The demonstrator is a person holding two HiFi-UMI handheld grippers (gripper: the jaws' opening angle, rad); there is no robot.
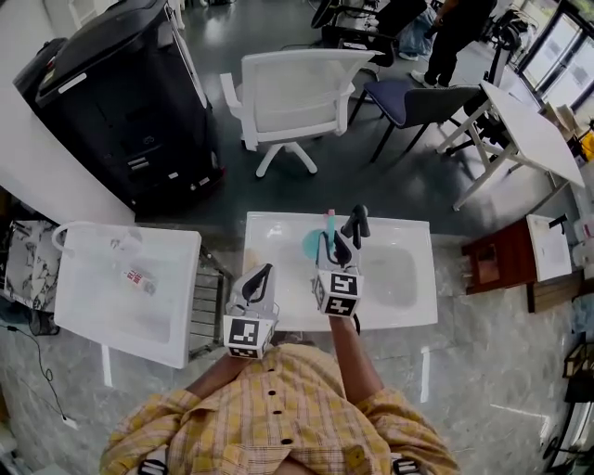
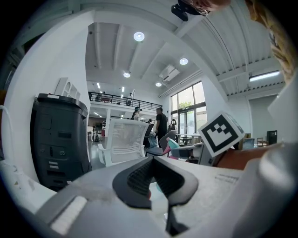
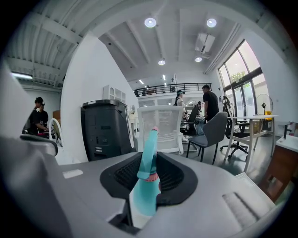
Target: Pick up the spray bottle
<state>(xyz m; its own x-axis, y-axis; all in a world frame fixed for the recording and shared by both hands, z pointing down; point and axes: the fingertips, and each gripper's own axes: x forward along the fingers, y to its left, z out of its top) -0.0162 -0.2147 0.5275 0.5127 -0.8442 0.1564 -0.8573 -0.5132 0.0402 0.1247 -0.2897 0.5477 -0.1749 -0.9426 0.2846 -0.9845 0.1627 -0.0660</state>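
A teal spray bottle point(image 1: 315, 244) with a pink nozzle tip hangs above the white table point(image 1: 399, 278), and my right gripper point(image 1: 345, 237) is shut on it. In the right gripper view the black pads point(image 3: 173, 175) clamp the bottle point(image 3: 145, 193) just below its pink collar, with the trigger head sticking up past the jaws. My left gripper point(image 1: 261, 281) floats to the left of it over the table's near edge, open, with nothing between its jaws point(image 2: 156, 186). In the left gripper view the bottle's head point(image 2: 173, 143) shows beside the right gripper's marker cube point(image 2: 221, 133).
A second white table point(image 1: 121, 306) stands at the left with a small item on it. Beyond the tables are a black machine point(image 1: 121, 93), a white mesh chair point(image 1: 297, 93) and a grey chair point(image 1: 418, 102). A person point(image 1: 455, 28) stands far back.
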